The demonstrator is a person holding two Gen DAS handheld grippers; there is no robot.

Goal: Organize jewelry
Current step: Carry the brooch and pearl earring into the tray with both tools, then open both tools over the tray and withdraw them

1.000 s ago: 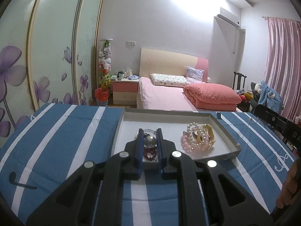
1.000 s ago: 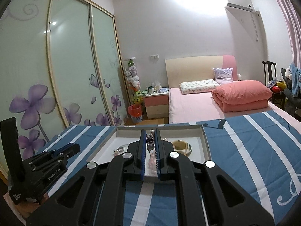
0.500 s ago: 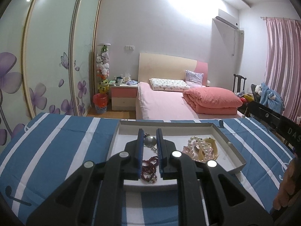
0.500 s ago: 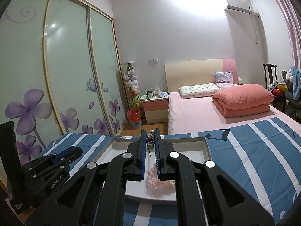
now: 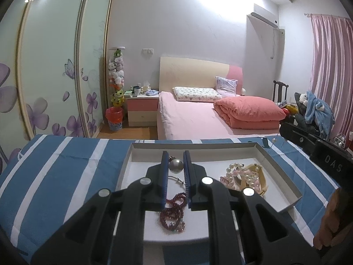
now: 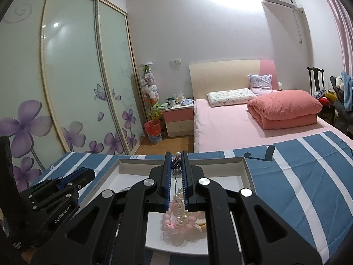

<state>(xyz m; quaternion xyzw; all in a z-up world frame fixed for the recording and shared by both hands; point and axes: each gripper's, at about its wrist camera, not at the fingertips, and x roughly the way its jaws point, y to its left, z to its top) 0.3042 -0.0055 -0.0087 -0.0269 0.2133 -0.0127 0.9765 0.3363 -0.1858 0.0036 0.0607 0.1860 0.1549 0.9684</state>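
Left claw (image 5: 175, 160) pinching a silver ball pendant (image 5: 175, 166) above the white tray (image 5: 278, 165), on the striped bench (image 5: 55, 165). Right claw (image 6: 176, 162) pinching a pearl necklace (image 6: 180, 207) that hangs to the tray's pink beads (image 6: 174, 223).

A home bedroom: a pink-sheeted bed (image 5: 189, 117) with folded quilt (image 5: 249, 112) and pillows, a bedside cabinet (image 5: 142, 110), flower-printed sliding wardrobe doors (image 6: 72, 88), pink curtains (image 5: 331, 72), and a wall air conditioner (image 5: 263, 18).
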